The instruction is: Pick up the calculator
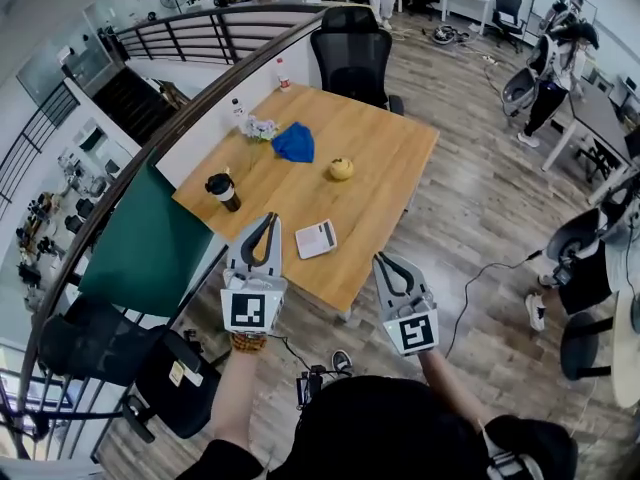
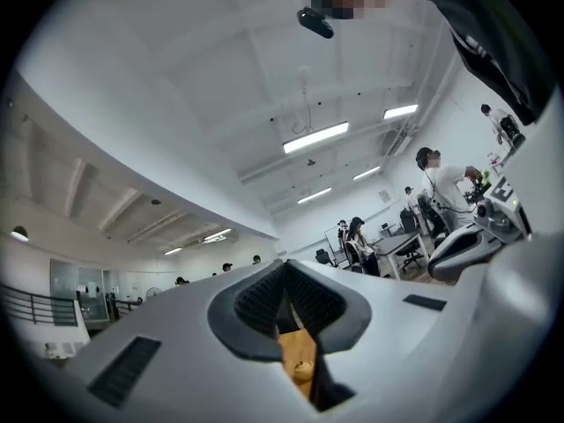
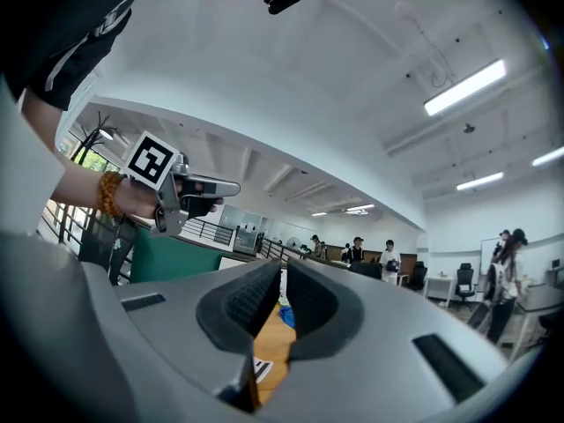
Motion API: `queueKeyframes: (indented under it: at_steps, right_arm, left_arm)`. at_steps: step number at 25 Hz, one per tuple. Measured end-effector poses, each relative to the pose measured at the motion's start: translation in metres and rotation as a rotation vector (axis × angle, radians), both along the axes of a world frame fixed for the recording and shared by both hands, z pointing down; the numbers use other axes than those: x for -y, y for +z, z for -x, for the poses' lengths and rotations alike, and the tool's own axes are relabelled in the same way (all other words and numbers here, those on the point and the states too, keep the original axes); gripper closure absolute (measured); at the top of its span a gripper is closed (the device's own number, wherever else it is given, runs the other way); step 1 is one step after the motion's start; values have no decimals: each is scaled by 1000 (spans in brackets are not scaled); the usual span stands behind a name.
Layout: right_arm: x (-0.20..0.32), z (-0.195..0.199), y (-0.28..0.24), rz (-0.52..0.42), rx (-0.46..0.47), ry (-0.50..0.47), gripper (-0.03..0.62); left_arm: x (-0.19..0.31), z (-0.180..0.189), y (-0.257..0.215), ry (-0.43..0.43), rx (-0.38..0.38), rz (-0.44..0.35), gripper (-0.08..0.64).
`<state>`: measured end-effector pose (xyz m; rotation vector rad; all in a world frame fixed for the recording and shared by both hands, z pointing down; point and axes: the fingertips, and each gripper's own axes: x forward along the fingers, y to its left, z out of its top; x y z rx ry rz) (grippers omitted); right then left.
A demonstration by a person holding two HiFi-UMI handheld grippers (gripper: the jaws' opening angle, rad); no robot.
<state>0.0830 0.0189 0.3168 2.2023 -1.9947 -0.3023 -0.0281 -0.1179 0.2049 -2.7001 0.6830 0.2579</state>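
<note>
Left claw: my left claw (image 1: 266,222) is drawn narrow, its black ribbed rubber pads (image 2: 258,300) close to meeting at the tips. It holds nothing and touches nothing.
Right claw: my right claw (image 1: 384,261) is closed down the same way, its pads almost together and nothing pinched between them.
Claw bodies: smooth grey plastic shells, each carrying a cube with black-and-white square markers.
Calculator: the flat white rectangular calculator (image 1: 316,238) lies on the pale wood-grain worktop (image 1: 400,158) near its front edge. In the head view it sits between my two claws, apart from both.
Other things: a crumpled blue cloth (image 1: 294,143), a small round yellow thing (image 1: 341,169) and a dark lidded cup (image 1: 222,189) stand further back on the worktop.
Behind: a black mesh-backed office chair (image 1: 352,53).
</note>
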Motion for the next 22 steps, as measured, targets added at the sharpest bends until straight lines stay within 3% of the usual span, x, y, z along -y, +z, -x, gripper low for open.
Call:
queueKeyframes:
  at_steps: [4, 13, 22]
  right_arm:
    - [34, 11, -9, -10, -16, -17, 563]
    - [75, 25, 24, 93, -20, -24, 554]
    - [111, 17, 56, 148, 29, -57, 548]
  left_arm:
    - [35, 8, 0, 38, -1, 65, 537]
    - [18, -8, 127, 190, 154, 229, 535]
    - [33, -9, 164, 134, 118, 318, 535]
